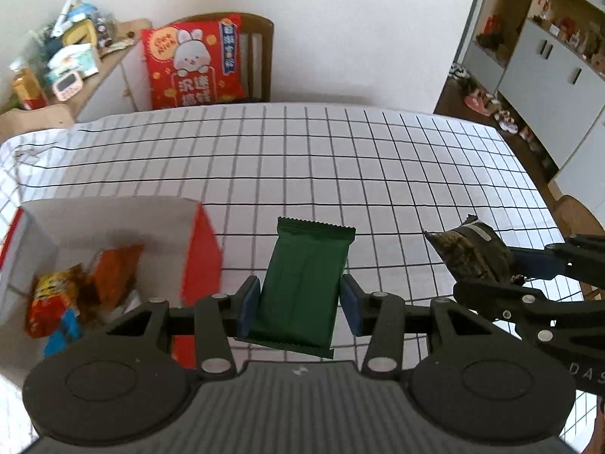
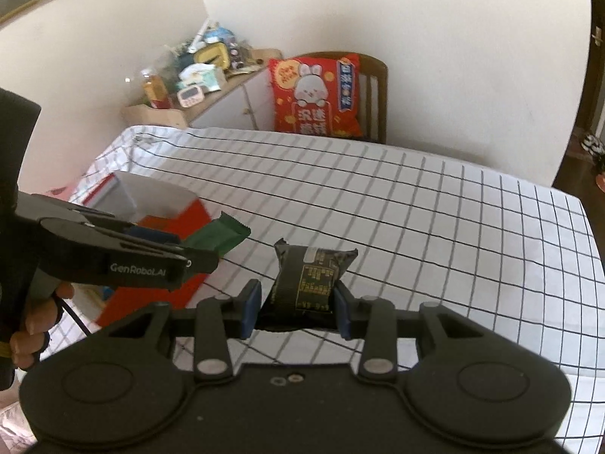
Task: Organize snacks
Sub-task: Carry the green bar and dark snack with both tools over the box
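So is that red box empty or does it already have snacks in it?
Not empty: the open red box holds orange and yellow snack packets.

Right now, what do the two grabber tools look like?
Both are black plastic. The left tool and right tool each have blue pads on two fingers, silver rivets and round discs. From the side, the left one shows "GenRobot.AI" in white letters, a grey handle and a black cable.

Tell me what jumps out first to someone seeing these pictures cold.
The green snack packet clamped in the left tool, beside the red box already holding snacks. Next, the dark snack packet gripped by the right tool above the checked tablecloth, and the red rabbit cushion on the far chair.
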`<state>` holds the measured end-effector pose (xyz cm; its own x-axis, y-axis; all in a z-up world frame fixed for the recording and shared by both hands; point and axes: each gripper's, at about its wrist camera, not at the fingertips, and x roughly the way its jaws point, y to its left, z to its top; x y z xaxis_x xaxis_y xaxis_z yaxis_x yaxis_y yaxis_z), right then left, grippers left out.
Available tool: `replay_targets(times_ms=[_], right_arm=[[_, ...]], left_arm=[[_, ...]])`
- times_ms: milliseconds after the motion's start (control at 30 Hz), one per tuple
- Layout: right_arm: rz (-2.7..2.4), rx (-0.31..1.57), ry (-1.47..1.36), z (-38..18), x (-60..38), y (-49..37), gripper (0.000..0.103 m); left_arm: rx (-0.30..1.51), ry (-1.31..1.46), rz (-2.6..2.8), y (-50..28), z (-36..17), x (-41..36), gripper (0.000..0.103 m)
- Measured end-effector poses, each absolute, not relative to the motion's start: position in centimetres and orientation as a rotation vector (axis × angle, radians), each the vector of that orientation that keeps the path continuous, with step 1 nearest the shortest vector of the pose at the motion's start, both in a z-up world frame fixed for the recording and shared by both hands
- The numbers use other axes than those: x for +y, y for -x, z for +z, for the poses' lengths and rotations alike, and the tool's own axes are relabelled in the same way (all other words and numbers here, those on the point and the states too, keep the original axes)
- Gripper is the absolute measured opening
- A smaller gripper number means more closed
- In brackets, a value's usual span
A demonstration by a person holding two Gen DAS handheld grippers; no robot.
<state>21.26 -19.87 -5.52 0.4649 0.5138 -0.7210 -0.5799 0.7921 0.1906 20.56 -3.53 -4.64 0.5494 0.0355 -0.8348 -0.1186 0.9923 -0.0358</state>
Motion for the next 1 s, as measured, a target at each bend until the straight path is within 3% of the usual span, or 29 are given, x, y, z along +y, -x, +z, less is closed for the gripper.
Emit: replay_targets(times_ms=[433, 1000], right_arm=[[0.794, 0.805, 0.104, -2.3, -14.1, -17.0, 0.038], [0.909, 0.801, 0.153, -2.3, -3.5, -12.7, 0.038]], left_arm=[[0.957, 0.174, 0.183, -13.6, -1.4, 2.7, 0.045], [0.92, 0.244, 0.33, -7.2, 0.3, 14.1, 0.045]])
